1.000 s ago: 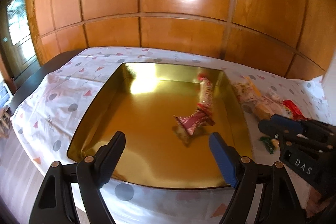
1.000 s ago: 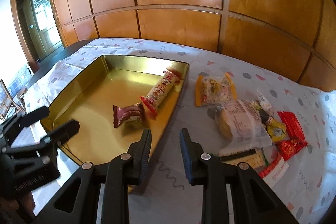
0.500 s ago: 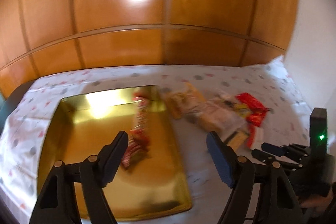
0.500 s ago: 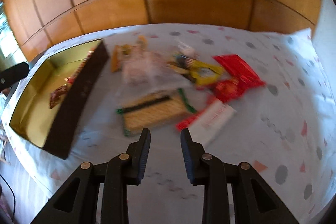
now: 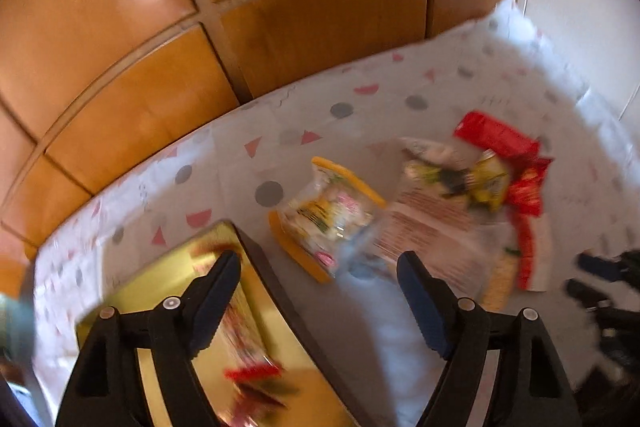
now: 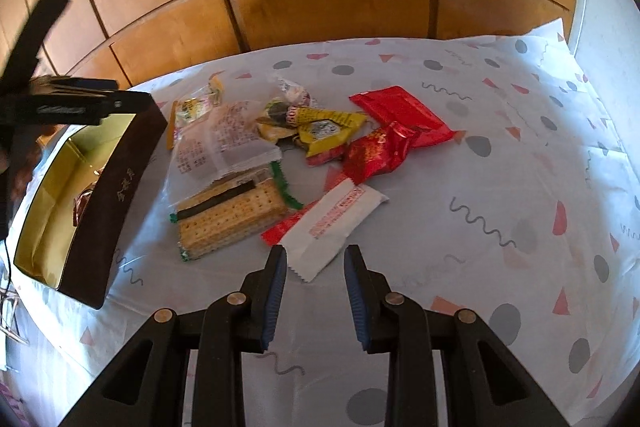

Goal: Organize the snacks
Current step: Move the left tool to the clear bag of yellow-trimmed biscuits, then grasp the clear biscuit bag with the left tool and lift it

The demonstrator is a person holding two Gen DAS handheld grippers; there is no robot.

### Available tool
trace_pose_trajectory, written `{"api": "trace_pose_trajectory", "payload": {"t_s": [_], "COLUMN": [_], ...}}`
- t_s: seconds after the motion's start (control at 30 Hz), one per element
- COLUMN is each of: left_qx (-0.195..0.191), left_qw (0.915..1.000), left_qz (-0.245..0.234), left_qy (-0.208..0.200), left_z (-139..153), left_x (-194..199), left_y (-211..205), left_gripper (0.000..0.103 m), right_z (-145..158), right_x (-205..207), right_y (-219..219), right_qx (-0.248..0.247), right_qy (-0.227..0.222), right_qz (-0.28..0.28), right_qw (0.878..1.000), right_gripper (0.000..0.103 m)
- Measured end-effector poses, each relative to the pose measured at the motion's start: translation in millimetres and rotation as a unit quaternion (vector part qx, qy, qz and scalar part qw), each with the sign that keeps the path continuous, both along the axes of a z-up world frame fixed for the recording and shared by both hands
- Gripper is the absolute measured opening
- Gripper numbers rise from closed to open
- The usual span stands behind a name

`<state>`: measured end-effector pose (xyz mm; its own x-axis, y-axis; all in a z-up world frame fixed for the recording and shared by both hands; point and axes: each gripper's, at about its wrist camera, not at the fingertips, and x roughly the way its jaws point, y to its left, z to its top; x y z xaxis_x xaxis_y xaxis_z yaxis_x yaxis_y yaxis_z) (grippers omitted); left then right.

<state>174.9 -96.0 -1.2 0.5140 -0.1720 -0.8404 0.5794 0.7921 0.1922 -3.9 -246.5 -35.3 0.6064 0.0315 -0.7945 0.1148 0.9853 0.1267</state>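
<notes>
snacks (image 6: 304, 147) heaped on patterned cloth (image 6: 500, 187) beside gold tray (image 6: 44, 227)

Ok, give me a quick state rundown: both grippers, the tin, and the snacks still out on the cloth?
Left gripper: jaws opening, nothing between them.
Right gripper: jaws apart, empty, just short of the white packet.
Gold tin: open, no lid, wrapped snacks inside.
Cracker pack: sealed, flat on the cloth.
Red wrappers: sealed, crumpled, outside the tin.

Tablecloth (image 6: 460, 163): white w/ grey dots, pink triangles, squiggles. Box (image 6: 116, 203): dark brown outside, gold inside. Wrappers: red (image 6: 400, 111), yellow (image 6: 332, 125), white w/ red print (image 6: 336, 223). Cracker pack (image 6: 232, 219): tan, green edges.
</notes>
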Motion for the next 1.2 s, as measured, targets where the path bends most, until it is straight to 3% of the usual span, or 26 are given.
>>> {"api": "trace_pose_trajectory", "payload": {"t_s": [0.23,0.4,0.47,0.6,0.7,0.87,0.9,0.97,1.2], "left_qx": [0.1,0.141,0.142,0.119,0.102,0.008,-0.009,-0.03,-0.108], "left_qw": [0.9924,0.9838,0.9831,0.9849,0.988,0.996,0.9963,0.9967,0.9923], "left_qz": [-0.068,-0.101,-0.101,-0.09,-0.082,-0.025,-0.02,-0.01,-0.006], "left_qy": [0.027,0.047,0.057,0.088,0.082,0.086,0.083,0.075,0.061], "left_z": [-37,-62,-68,-78,-79,-52,-46,-34,7], "left_x": [44,61,68,76,72,72,69,59,11], "left_y": [-25,-41,-45,-51,-53,-34,-29,-22,8], "left_gripper": [0.089,0.09,0.085,0.05,0.04,0.026,0.02,0.015,0.014], "right_z": [-6,-9,-10,-11,-13,-10,-9,-7,1], "right_x": [7,11,12,14,15,11,10,8,-3], "right_y": [-18,-31,-34,-37,-39,-41,-42,-43,-44], "right_qx": [0.011,0.018,0.019,0.021,0.024,0.026,0.026,0.026,0.025], "right_qy": [0.012,0.017,0.019,0.02,0.021,0.015,0.014,0.011,-0.001], "right_qz": [-0.013,-0.027,-0.029,-0.032,-0.035,-0.039,-0.04,-0.044,-0.054], "right_qw": [1.0,0.999,0.999,0.999,0.999,0.999,0.999,0.999,0.998], "right_gripper": [0.03,0.031,0.031,0.031,0.031,0.031,0.031,0.031,0.031]}}
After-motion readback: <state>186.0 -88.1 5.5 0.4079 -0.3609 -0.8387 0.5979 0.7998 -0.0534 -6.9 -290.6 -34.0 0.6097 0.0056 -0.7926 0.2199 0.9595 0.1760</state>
